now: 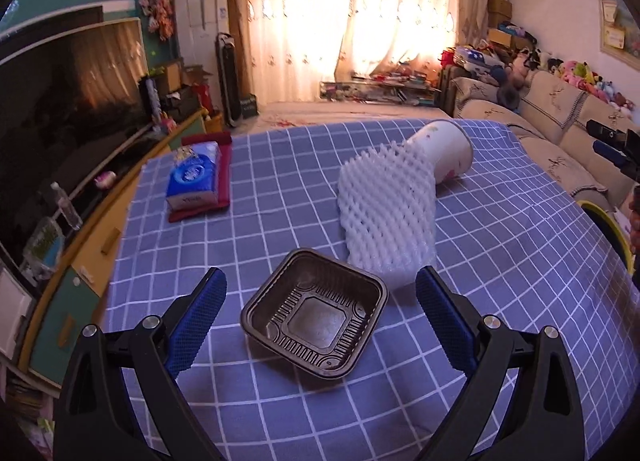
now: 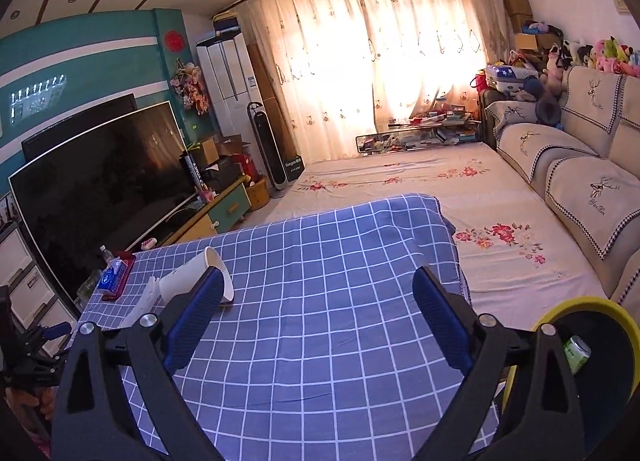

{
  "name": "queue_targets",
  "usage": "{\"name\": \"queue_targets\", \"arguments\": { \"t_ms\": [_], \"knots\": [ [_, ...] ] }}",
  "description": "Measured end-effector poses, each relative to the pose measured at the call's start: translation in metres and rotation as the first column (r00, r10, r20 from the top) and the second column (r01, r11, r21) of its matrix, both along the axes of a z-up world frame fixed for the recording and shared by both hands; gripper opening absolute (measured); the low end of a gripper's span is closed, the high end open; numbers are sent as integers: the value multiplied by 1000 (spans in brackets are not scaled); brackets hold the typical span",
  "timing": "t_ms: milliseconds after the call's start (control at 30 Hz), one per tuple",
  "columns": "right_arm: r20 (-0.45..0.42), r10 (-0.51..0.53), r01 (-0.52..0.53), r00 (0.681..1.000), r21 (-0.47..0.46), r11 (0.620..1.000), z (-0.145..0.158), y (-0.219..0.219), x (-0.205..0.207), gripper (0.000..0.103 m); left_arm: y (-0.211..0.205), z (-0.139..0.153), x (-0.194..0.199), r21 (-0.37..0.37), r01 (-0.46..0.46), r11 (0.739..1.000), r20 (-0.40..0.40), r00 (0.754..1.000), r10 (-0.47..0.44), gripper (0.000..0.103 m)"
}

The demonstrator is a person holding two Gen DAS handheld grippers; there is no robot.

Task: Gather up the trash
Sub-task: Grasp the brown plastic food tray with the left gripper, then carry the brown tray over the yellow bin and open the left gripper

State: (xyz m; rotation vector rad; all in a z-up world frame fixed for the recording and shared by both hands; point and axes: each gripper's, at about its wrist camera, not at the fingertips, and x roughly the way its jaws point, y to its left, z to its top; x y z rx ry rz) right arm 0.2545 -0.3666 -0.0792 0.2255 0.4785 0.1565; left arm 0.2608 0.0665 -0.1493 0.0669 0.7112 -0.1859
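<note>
A dark brown square plastic tray point(image 1: 316, 317) lies empty on the blue checked tablecloth point(image 1: 500, 261), tilted a little. My left gripper point(image 1: 320, 274) hovers just in front of it, open, one finger on each side, neither pad touching it. Behind the tray lies a white foam fruit net point(image 1: 388, 213), and a white paper cup point(image 1: 444, 149) lies on its side at the net's far end. My right gripper point(image 2: 320, 273) is open over bare cloth with nothing between its fingers. The cup point(image 2: 192, 273) and net point(image 2: 140, 305) lie to its left.
A blue tissue pack point(image 1: 194, 177) rests on a red pad at the table's far left. A yellow-rimmed bin point(image 2: 576, 305) holding a green can point(image 2: 576, 353) stands off the table's right side. A television and cabinet line the left wall, a sofa the right.
</note>
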Motion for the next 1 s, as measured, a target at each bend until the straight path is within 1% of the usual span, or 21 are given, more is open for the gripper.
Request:
{"name": "queue_targets", "arguments": {
  "t_ms": [67, 133, 267, 367, 533, 667, 733, 767, 900, 1000],
  "knots": [
    [-6, 2, -2, 1000, -9, 1000, -1, 2, 1, 91, 1, -3, 6, 13, 8, 1000, -11, 1000, -7, 94],
    [-8, 2, -2, 1000, -8, 1000, -1, 1, 1, 91, 0, -9, 13, 17, 30, 999, -45, 999, -29, 94],
    [-11, -3, 3, 1000, -2, 1000, -2, -1, 2, 91, -2, -21, 23, 33, 56, 998, -90, 995, -52, 94],
    [-17, 2, -2, 1000, 1, 1000, -3, -1, 3, 91, -3, -21, 25, 34, 66, 997, -86, 994, -63, 94],
    [-24, 9, -9, 1000, 0, 1000, -5, 0, 5, 91, -4, -25, 32, 31, 79, 996, -121, 990, -75, 94],
    [-40, 19, -19, 999, 15, 1000, -8, -1, 8, 91, -11, -30, 34, 61, 110, 992, -157, 983, -99, 94],
    [-43, 22, -21, 999, 15, 1000, -9, 0, 9, 91, -15, -32, 33, 76, 122, 990, -162, 981, -108, 87],
    [-44, 21, -20, 999, 14, 1000, -9, 0, 10, 91, -15, -33, 33, 80, 123, 989, -165, 980, -109, 78],
    [-50, 24, -23, 998, 24, 999, -10, -2, 11, 91, -13, -34, 28, 80, 123, 989, -172, 979, -107, 77],
    [-55, 22, -20, 998, 27, 999, -11, -3, 11, 91, -13, -33, 19, 99, 102, 990, -166, 982, -84, 77]
  ]
}}
